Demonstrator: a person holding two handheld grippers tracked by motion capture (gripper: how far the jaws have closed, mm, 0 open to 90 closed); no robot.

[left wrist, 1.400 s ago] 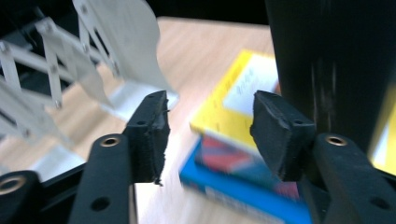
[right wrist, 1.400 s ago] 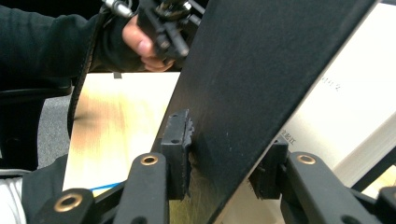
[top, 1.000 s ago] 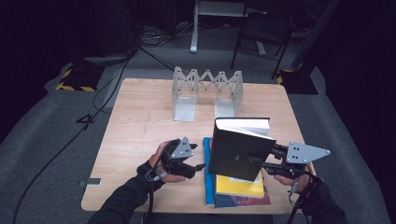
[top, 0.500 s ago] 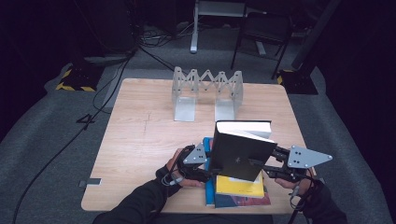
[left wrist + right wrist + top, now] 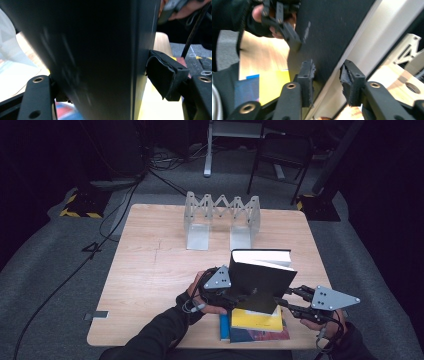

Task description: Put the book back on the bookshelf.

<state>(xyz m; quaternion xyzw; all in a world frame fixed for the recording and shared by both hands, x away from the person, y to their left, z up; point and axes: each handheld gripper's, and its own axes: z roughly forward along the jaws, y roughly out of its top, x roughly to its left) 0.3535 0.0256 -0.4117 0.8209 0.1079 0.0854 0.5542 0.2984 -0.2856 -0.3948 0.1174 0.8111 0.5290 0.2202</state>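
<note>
Item: black book (image 5: pixel 260 280), hardcover, pale page block showing along its top edge.
Position: lifted upright and slightly tilted above the near edge of the table (image 5: pixel 150 265), over a stack of 2 flat books.
Stack: yellow book (image 5: pixel 255 319) on top, blue book (image 5: pixel 250 334) beneath, both lying flat just under the raised volume.
Left tool (image 5: pixel 231 296): jaws set either side of the black book's lower left edge, the cover between the pads (image 5: pixel 162 75); it looks clamped on the book.
Right tool (image 5: pixel 286 301): jaws astride the book's right edge, 1 pad on the cover and 1 toward the pages (image 5: pixel 352 82); a small gap shows, so whether it grips firmly I cannot tell.
Destination: metal accordion book rack (image 5: pixel 222 217) at the far side of the table, standing well apart from the book.
Step in hand: book raised off the stack and held upright between both tools.
Next move calls for: carrying it forward, keeping it vertical, and lining its lower edge with 1 slot of the rack before lowering.
</note>
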